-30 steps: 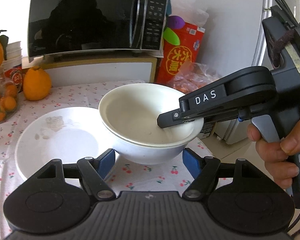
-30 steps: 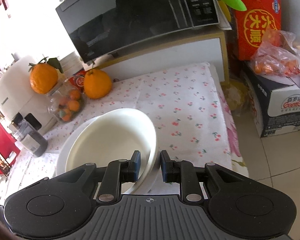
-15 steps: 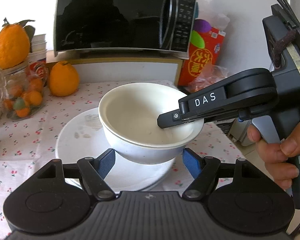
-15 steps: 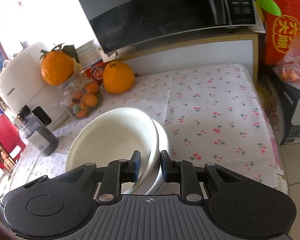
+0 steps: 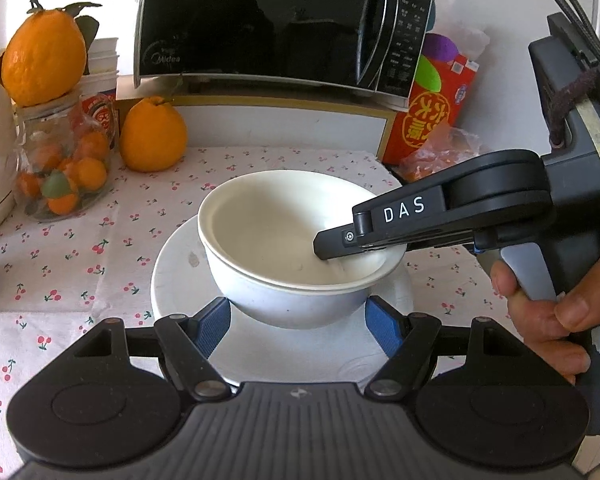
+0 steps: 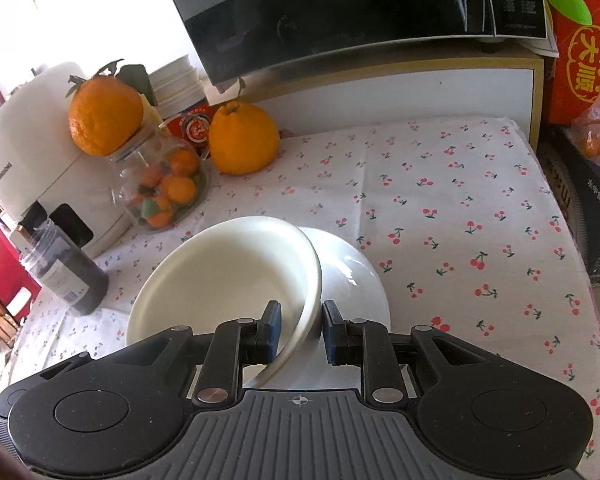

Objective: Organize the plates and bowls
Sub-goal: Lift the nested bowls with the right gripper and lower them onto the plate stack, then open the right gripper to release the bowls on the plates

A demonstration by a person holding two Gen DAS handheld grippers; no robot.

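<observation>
I've got the white bowl [image 5: 300,248] pinched at its rim by the right hand-held gripper [image 6: 300,334]: one pad inside the wall, one outside, pressed together on the thin edge. That's a rim pinch b/c the bowl is too wide to span any other way. In the left wrist view there looks to be a second rim line just under the top one, so it may be two nested bowls; can't tell for sure.

The bowl sits over the white plate [image 5: 180,276], w/ the plate showing all round it. Whether its base is touching the plate or just hanging above it I can't tell. It's tipped a bit toward my pinch side, which fits a one-sided hold.

The left hand-held gripper [image 5: 298,326] is spread wide, blue pads either side of the bowl's lower wall, not touching it as far as I can see. I read that as a guard/steady position, ready to catch a swing.

The plate lies on the cherry-print tabletop [image 6: 460,220], in front of the microwave [image 5: 268,20], and to the plate's left are an orange [image 5: 153,136] and a fruit jar [image 5: 60,160].
</observation>
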